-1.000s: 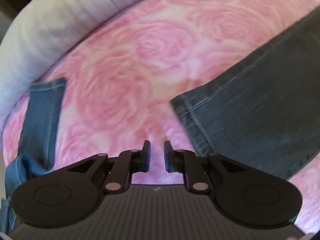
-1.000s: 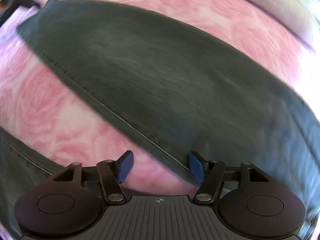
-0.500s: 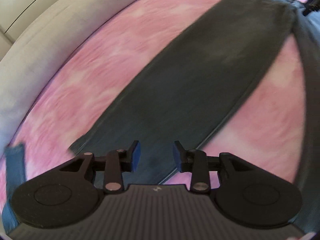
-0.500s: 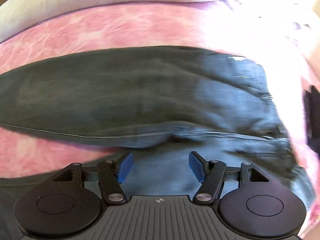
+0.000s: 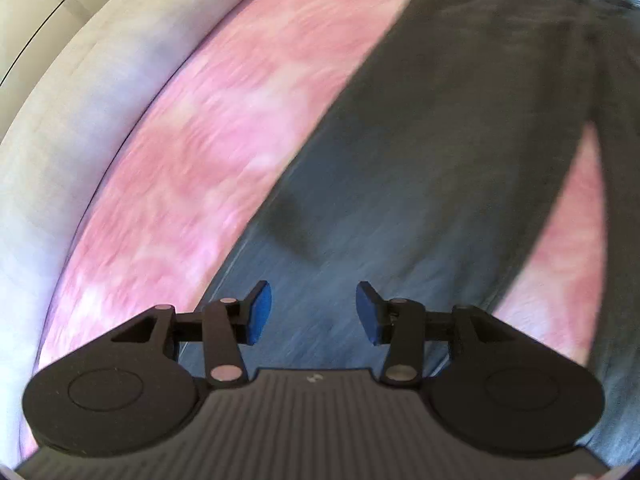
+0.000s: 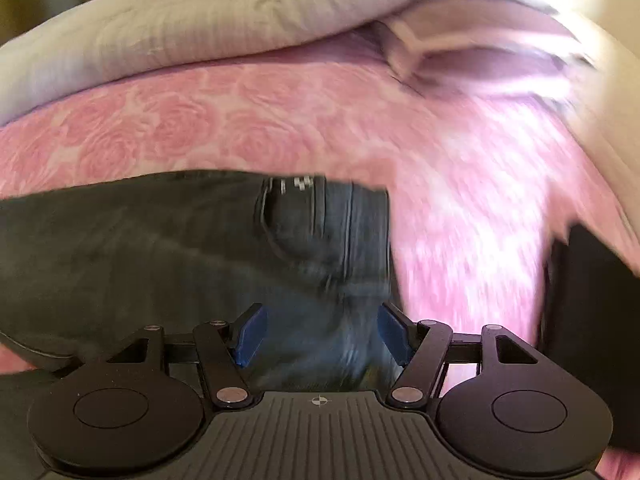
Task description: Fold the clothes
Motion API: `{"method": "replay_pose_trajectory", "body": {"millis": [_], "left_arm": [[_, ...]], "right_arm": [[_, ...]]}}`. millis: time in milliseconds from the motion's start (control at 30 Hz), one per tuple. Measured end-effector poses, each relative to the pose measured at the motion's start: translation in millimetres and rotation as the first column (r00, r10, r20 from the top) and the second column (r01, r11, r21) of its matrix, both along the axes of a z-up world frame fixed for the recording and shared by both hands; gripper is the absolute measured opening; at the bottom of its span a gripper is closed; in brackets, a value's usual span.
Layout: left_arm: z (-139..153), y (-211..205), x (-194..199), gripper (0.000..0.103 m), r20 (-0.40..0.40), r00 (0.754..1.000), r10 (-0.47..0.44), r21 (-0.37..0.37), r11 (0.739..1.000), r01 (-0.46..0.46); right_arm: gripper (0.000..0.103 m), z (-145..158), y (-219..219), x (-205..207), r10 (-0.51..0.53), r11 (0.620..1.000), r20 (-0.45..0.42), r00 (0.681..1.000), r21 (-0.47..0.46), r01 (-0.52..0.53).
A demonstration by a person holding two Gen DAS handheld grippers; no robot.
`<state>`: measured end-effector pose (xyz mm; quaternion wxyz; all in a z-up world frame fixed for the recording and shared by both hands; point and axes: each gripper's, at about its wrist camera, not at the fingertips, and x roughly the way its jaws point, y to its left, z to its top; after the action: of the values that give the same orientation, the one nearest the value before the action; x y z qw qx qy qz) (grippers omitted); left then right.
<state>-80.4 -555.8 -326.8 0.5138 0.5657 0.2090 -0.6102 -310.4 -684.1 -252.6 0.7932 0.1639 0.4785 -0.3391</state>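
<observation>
Dark grey-blue jeans point(image 5: 420, 184) lie spread flat on a pink rose-patterned bedspread point(image 5: 224, 128). In the left wrist view a trouser leg runs from the bottom centre up to the right. My left gripper point(image 5: 313, 312) is open and empty just above that leg. In the right wrist view the jeans' waistband and pocket end point(image 6: 320, 236) lies in the middle. My right gripper point(image 6: 320, 334) is open and empty, its blue pads point(image 6: 248, 332) spread above the waist end of the jeans. Both views are motion-blurred.
A pale grey duvet or pillow point(image 6: 200, 36) is bunched along the far edge of the bed; it also shows at the left of the left wrist view point(image 5: 72, 128). A dark object point(image 6: 592, 312) sits at the right edge of the right wrist view.
Both grippers have swept along the jeans. The left went from the leg hems up over one leg and opened wider. The right moved from a leg to the waistband end.
</observation>
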Motion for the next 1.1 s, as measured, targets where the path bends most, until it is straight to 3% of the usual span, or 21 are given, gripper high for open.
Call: {"method": "replay_pose_trajectory", "body": {"millis": [133, 233, 433, 600, 700, 733, 833, 933, 1100], "left_arm": [[-2.3, 12.8, 54.0, 0.042, 0.095, 0.989, 0.116, 0.06, 0.991, -0.122], [-1.2, 16.5, 100.2, 0.044, 0.148, 0.98, 0.136, 0.07, 0.987, -0.148], [-33.1, 7.3, 177.1, 0.044, 0.24, 0.971, 0.004, 0.169, 0.985, -0.046], [-56.8, 4.2, 205.5, 0.044, 0.17, 0.98, -0.105, 0.256, 0.965, 0.059], [-54.7, 2.6, 207.7, 0.008, 0.123, 0.983, -0.133, 0.301, 0.949, 0.091], [-53.0, 2.1, 206.6, 0.006, 0.128, 0.982, -0.141, 0.309, 0.946, 0.096], [-33.7, -5.7, 218.9, 0.005, 0.154, 0.986, -0.059, 0.21, 0.977, 0.026], [-24.8, -21.1, 233.2, 0.0, 0.208, 0.977, 0.032, 0.135, 0.989, -0.061], [-37.6, -34.0, 228.4, 0.0, 0.257, 0.966, 0.043, 0.166, 0.982, -0.088]], "right_arm": [[0.065, -10.9, -5.1, 40.1, 0.21, 0.978, -0.032, 0.977, -0.007, -0.21], [0.065, -20.0, -4.6, 65.0, 0.295, 0.955, -0.046, 0.954, 0.003, -0.295], [0.065, -44.5, 11.4, 112.7, 0.277, 0.961, -0.085, 0.957, 0.039, -0.275], [0.065, -55.7, 20.1, 134.1, 0.322, 0.947, -0.179, 0.93, 0.042, -0.32], [0.065, -63.4, 18.2, 137.9, 0.349, 0.936, -0.23, 0.909, 0.04, -0.349], [0.065, -65.8, 15.8, 139.0, 0.355, 0.933, -0.243, 0.903, 0.036, -0.358], [0.065, -69.2, 1.6, 139.9, 0.355, 0.931, -0.259, 0.898, 0.016, -0.364], [0.065, -66.9, -21.1, 135.5, 0.332, 0.935, -0.266, 0.905, -0.033, -0.353], [0.065, -60.9, -29.0, 128.0, 0.28, 0.956, -0.212, 0.936, -0.025, -0.292]]}}
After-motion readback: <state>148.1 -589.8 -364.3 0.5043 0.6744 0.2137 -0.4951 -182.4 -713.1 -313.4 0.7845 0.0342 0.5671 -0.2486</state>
